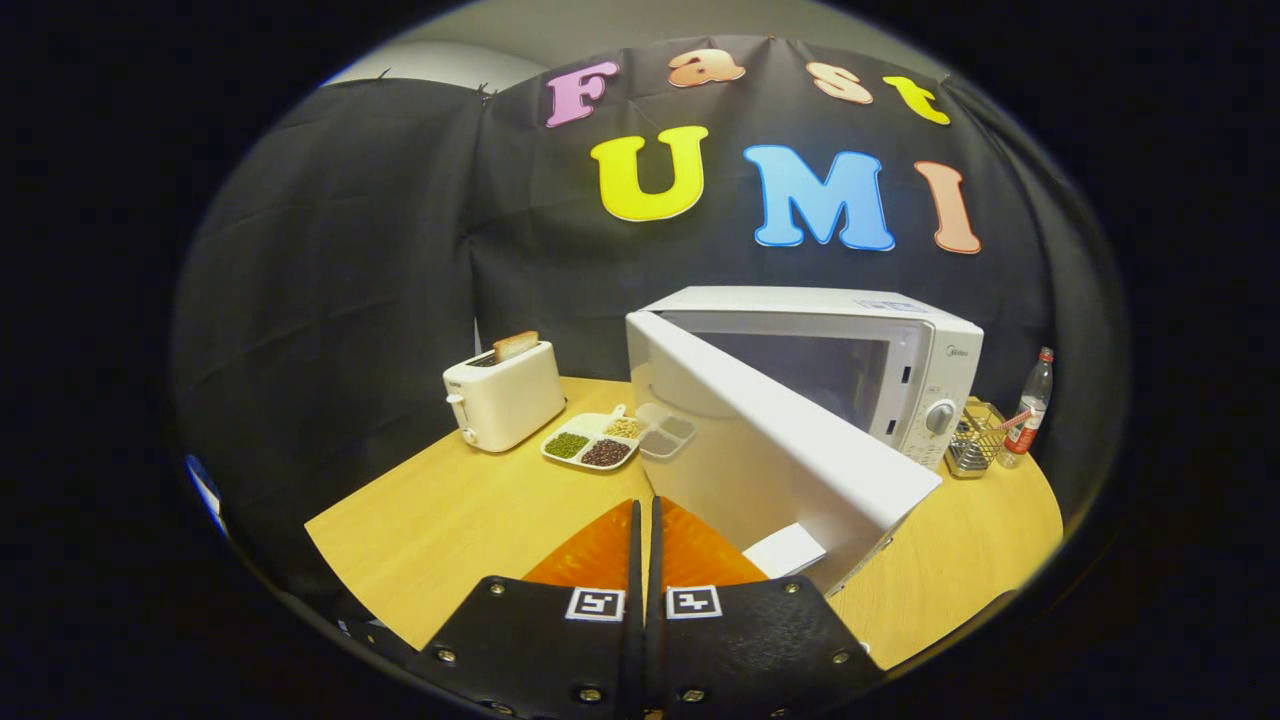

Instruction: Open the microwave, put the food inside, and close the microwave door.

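Flanking closed gripper: open microwave door.

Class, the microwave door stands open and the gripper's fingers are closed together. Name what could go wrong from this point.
1. The open microwave door swings out right beside the gripper, whose fingers are shut with nothing between them; a careless move could knock it.
2. The divided dish of beans lies close behind the door's edge, beside the toaster, so reaching for it may bump the door or spill it.

We hold our gripper level and pointing forward, its two fingers pressed together along their full length with nothing between them. The tips meet in a narrow seam, closed and empty.
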Tool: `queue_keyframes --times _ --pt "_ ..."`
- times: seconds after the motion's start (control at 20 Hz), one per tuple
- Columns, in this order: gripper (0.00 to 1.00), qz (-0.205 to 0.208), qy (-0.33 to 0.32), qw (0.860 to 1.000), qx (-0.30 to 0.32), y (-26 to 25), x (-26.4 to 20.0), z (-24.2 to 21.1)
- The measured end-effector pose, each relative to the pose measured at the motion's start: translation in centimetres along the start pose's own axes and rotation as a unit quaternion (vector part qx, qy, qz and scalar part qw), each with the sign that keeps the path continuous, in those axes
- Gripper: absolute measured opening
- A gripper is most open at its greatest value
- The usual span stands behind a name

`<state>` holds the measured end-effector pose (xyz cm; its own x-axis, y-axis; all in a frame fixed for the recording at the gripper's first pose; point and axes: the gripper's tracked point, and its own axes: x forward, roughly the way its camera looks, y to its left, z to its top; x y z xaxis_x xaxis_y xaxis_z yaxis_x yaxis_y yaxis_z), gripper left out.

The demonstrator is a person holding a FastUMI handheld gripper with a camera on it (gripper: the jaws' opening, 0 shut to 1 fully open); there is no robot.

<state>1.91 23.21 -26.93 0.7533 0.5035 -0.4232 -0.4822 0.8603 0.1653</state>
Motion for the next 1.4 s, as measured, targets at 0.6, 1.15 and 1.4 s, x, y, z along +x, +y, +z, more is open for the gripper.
queue_keyframes --times 0.6,1.15,1.4 --pt "0.01 -0.07 -0.016 0.997 0.035 -9.7 2.1 2.3" --pt "0.01 -0.11 -0.022 0.992 0.056 -15.7 5.6 3.7" --pt "0.01 -0.125 -0.024 0.99 0.062 -17.9 7.8 4.6"
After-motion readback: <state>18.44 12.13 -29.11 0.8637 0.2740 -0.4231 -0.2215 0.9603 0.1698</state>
